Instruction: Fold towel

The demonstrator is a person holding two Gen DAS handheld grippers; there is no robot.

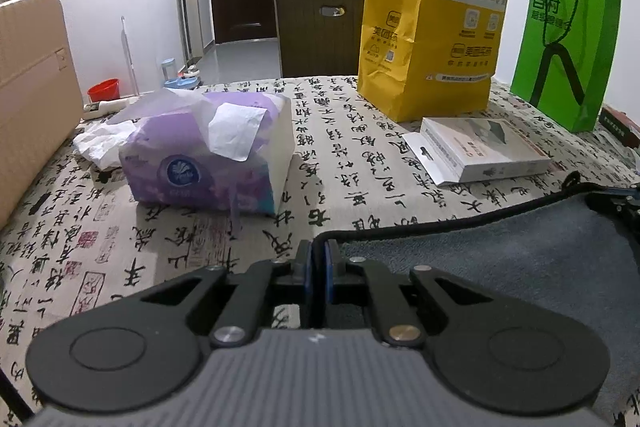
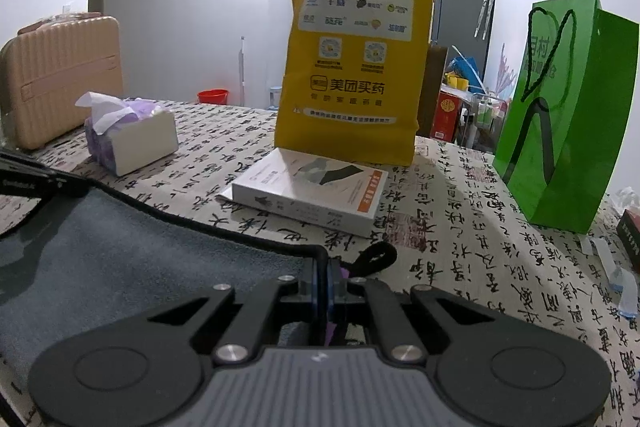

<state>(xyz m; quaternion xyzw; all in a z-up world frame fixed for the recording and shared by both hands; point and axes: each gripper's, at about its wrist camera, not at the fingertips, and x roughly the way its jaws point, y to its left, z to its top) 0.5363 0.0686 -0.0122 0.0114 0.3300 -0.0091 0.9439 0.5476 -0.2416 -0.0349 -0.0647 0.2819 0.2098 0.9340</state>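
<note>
Your left claw [image 1: 319, 259] and right claw [image 2: 323, 273] sit low and level, each pinched shut on a far corner of the one grey towel [image 1: 500, 259] lying flat on the surface [image 1: 340, 163], with bare cloth toward 12 o'clock before one white box [image 2: 310, 193] and two bags.

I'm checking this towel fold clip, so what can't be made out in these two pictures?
- Towel: near part hidden behind the left gripper in the left wrist view; likewise behind the right gripper in the right wrist view.
- Small print on the white box: too small.
- Dark box: cut off by the right edge.
</note>
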